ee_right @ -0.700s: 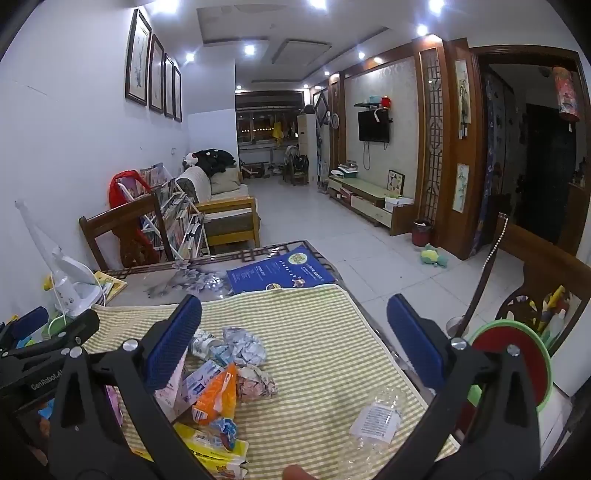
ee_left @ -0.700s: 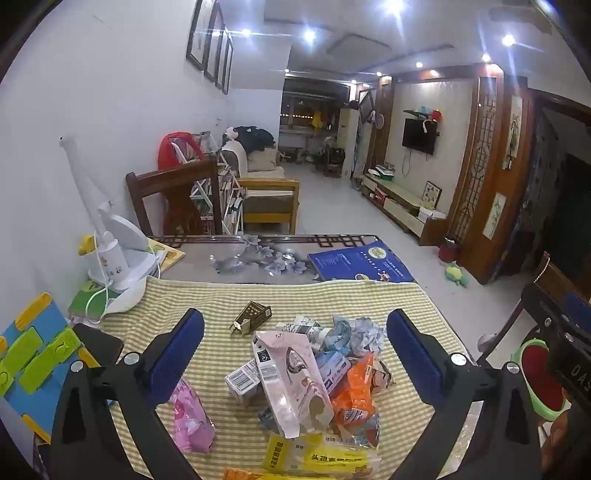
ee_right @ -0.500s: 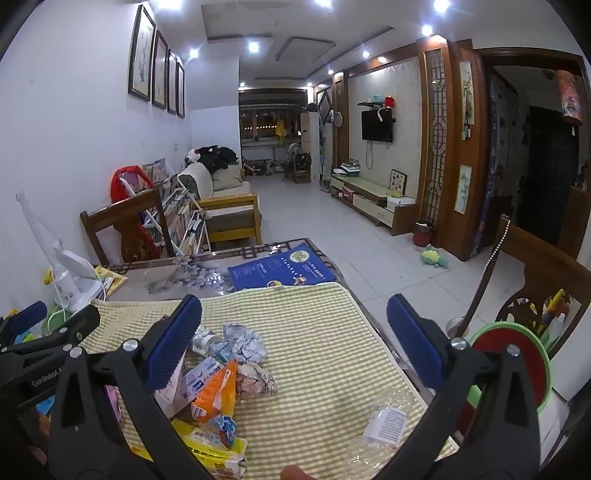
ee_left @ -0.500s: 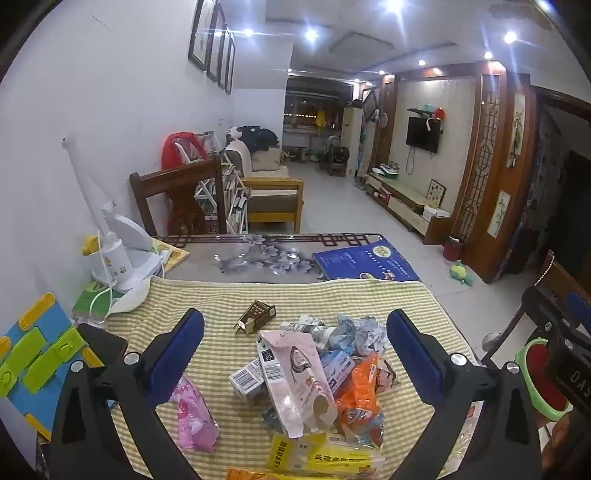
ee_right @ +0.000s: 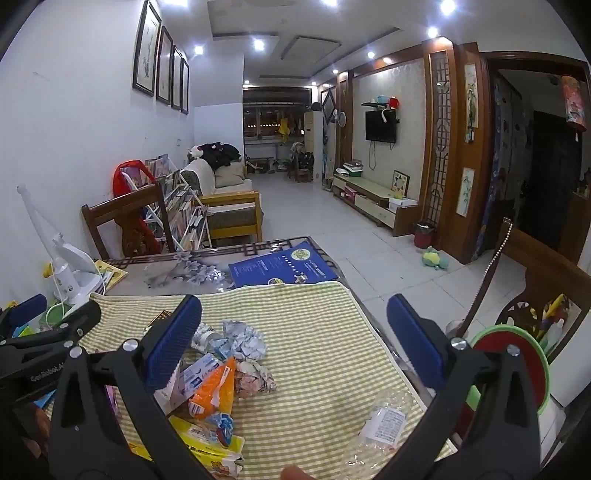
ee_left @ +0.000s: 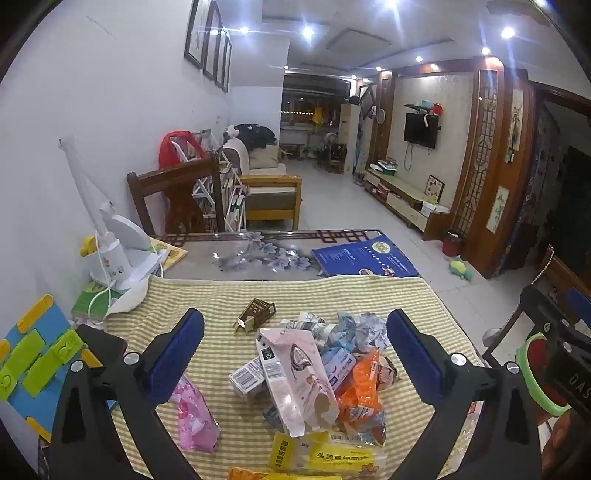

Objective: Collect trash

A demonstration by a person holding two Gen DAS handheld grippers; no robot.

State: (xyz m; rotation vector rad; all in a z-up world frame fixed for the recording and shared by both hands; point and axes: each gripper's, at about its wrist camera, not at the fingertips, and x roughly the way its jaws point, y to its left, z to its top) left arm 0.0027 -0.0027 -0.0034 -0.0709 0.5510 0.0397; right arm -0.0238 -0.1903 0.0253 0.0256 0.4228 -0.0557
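Hovering over the checked cloth (ee_left: 229,295), the left gripper (ee_left: 294,341) and right gripper (ee_right: 293,325) both gape wide, holding nothing. The trash pile (ee_left: 306,373) lies heaped on the cloth below the left one; a crushed clear bottle (ee_right: 380,424) lies apart, nearer the right.

Indoor, artificial light only. Recessed ceiling spotlights (ee_left: 308,32) flare into starbursts in both views, streaking toward the frame top. White wall (ee_right: 74,147) evenly lit, bluish cast. Far doorway (ee_right: 546,184) at right falls dark. Strong fisheye bend: walls and door frames curve; black vignette in the corners. Focus mostly sharp; floor tiles (ee_right: 332,229) show soft glare.
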